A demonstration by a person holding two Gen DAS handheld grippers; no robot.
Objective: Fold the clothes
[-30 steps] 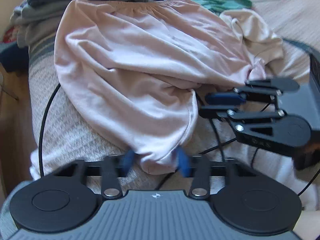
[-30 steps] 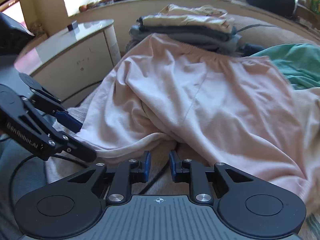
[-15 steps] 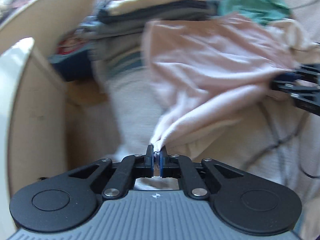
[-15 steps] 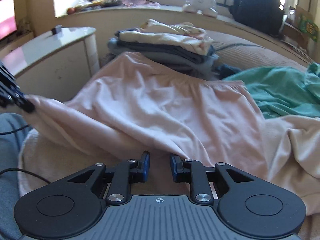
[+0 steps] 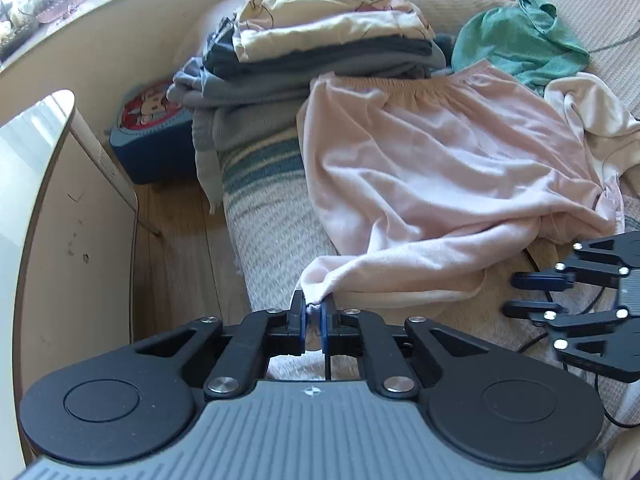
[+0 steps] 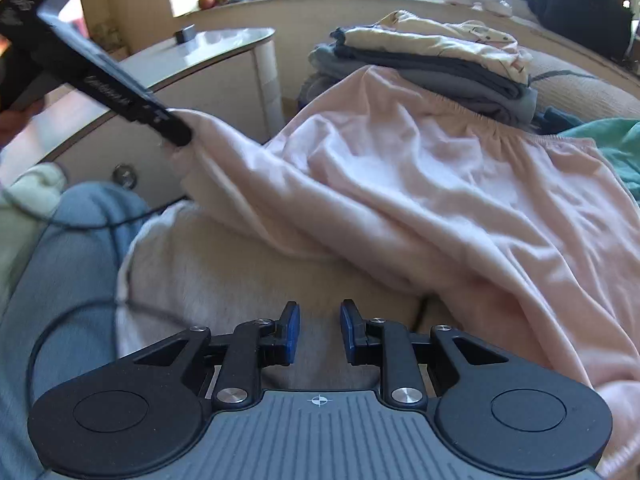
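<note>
Pale pink shorts (image 5: 432, 168) with a gathered waistband lie spread on the beige bed cover (image 5: 272, 236). My left gripper (image 5: 313, 311) is shut on a corner of one leg hem and holds it stretched out to the left, off the bed edge. In the right wrist view the same gripper (image 6: 176, 136) shows at upper left with the pink shorts (image 6: 420, 184) pulled taut from it. My right gripper (image 6: 319, 325) hovers open over bare cover, just short of the other leg's hem; it also appears at the right edge of the left wrist view (image 5: 528, 296).
A stack of folded clothes (image 5: 320, 52) sits behind the waistband. A green garment (image 5: 516, 40) and a cream one (image 5: 588, 116) lie at the right. A white cabinet (image 5: 60, 200) stands left of the bed over a wooden floor. Black cables (image 6: 80, 312) run beside a person's blue-clad leg (image 6: 60, 264).
My left gripper closed on the hem of the shorts and drew it left and back, stretching the fabric. The right gripper stayed open and shifted slightly.
</note>
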